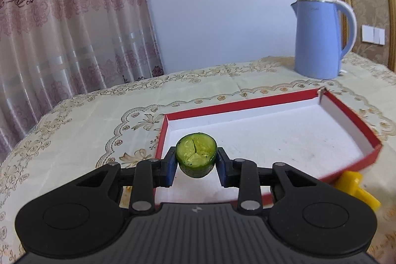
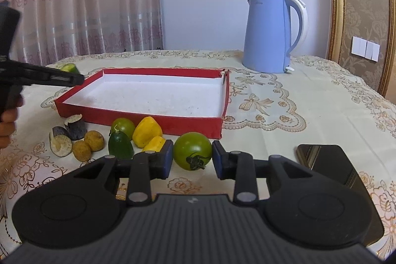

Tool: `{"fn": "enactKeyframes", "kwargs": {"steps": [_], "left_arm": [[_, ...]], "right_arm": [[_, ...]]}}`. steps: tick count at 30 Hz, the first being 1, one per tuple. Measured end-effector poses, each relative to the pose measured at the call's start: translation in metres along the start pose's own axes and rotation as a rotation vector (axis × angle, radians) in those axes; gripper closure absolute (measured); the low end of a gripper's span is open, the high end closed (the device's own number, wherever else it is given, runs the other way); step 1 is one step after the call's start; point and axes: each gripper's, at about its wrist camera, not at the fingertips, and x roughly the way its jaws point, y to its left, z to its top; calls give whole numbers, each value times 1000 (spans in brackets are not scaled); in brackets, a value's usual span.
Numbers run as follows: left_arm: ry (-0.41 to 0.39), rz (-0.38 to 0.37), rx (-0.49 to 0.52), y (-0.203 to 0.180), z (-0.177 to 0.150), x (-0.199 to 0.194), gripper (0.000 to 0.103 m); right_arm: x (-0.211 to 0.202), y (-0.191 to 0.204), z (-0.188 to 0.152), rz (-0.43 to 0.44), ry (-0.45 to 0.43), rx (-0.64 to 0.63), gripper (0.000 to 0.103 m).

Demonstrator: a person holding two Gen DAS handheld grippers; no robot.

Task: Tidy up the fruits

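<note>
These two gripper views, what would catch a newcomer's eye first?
Probably the red tray mid-table, its white floor bare, with a blue kettle behind it. Then the left gripper holding a cucumber chunk over the tray's near corner, and the right gripper closed on a green tomato beside the produce pile.

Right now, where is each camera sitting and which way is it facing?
Left wrist: sits on the left gripper, looks forward over the red tray toward the blue kettle; its fingers clamp a cucumber piece.
Right wrist: sits on the right gripper, faces the produce row and tray; a green tomato sits between its fingers, and the left gripper and a hand show at left.
Shared: tray, kettle, cucumber piece, curtain.
</note>
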Motion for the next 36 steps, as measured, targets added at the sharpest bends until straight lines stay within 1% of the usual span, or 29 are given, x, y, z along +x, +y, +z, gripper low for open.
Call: {"fn": "enactKeyframes", "kwargs": {"steps": [7, 11, 21, 23, 24, 25, 26, 29, 36], "left_arm": [[55, 37, 13, -10, 9, 35, 71], [90, 41, 7, -11, 12, 51, 71], [131, 99, 32, -18, 12, 73, 69], [124, 111, 33, -18, 13, 72, 57], [116, 117, 36, -18, 13, 70, 43], [104, 124, 39, -18, 13, 68, 32], [89, 134, 44, -18, 14, 66, 30], [64, 157, 62, -19, 16, 60, 29], [79, 144, 36, -12, 14, 52, 29]], "right_arm": [[-2, -1, 1, 3, -3, -1, 72], [-3, 0, 1, 4, -5, 1, 72], [-3, -1, 2, 3, -4, 3, 72], [-2, -2, 2, 4, -4, 4, 72], [-2, -2, 2, 4, -3, 4, 72], [-1, -1, 2, 4, -3, 3, 72], [-1, -1, 2, 5, -3, 3, 72], [0, 0, 2, 11, -3, 1, 72], [4, 6, 10, 22, -11, -17, 72]]}}
